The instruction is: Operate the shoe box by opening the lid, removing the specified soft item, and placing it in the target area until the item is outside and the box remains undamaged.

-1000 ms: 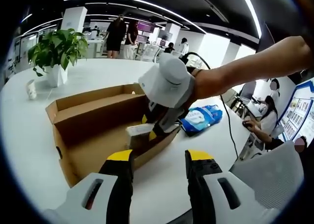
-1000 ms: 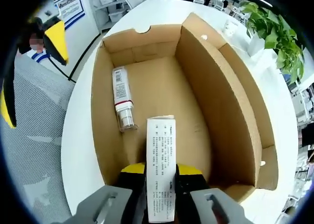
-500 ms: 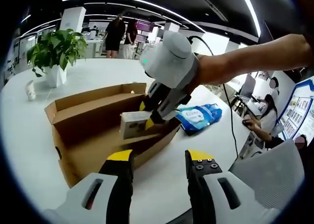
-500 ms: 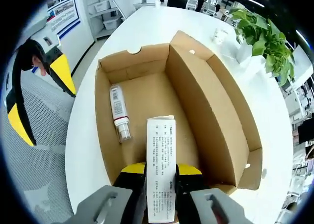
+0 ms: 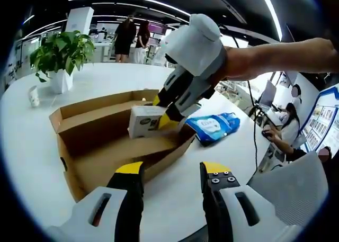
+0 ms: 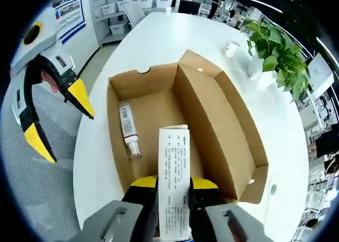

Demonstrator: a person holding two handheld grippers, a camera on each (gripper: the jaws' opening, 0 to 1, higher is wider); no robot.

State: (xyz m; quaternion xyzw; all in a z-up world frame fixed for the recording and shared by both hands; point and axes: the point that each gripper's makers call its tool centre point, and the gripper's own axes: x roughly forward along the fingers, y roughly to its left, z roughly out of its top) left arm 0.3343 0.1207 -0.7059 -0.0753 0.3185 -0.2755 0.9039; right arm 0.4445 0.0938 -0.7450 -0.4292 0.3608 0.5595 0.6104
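An open brown shoe box (image 5: 100, 146) lies on the white round table, its lid folded back along the far side. My right gripper (image 5: 163, 112) is shut on a small white printed carton (image 5: 143, 121), which hangs above the box's near end. In the right gripper view the carton (image 6: 174, 157) stands between the jaws of my right gripper (image 6: 174, 182), high above the box (image 6: 233, 125). A small white tube (image 6: 128, 130) lies on the box floor by the left wall. My left gripper (image 5: 172, 170) is open and holds nothing; it hovers at the table's edge (image 6: 61, 120).
A blue wipes packet (image 5: 214, 125) lies on the table just right of the box. A potted plant (image 5: 58, 56) and a paper cup (image 5: 33, 96) stand at the far side. A grey mesh chair (image 5: 296, 189) is beside the table. People stand and sit in the background.
My right gripper has risen with the white carton from inside the box to above it. The box looks smaller in the right gripper view. The left gripper stays put.
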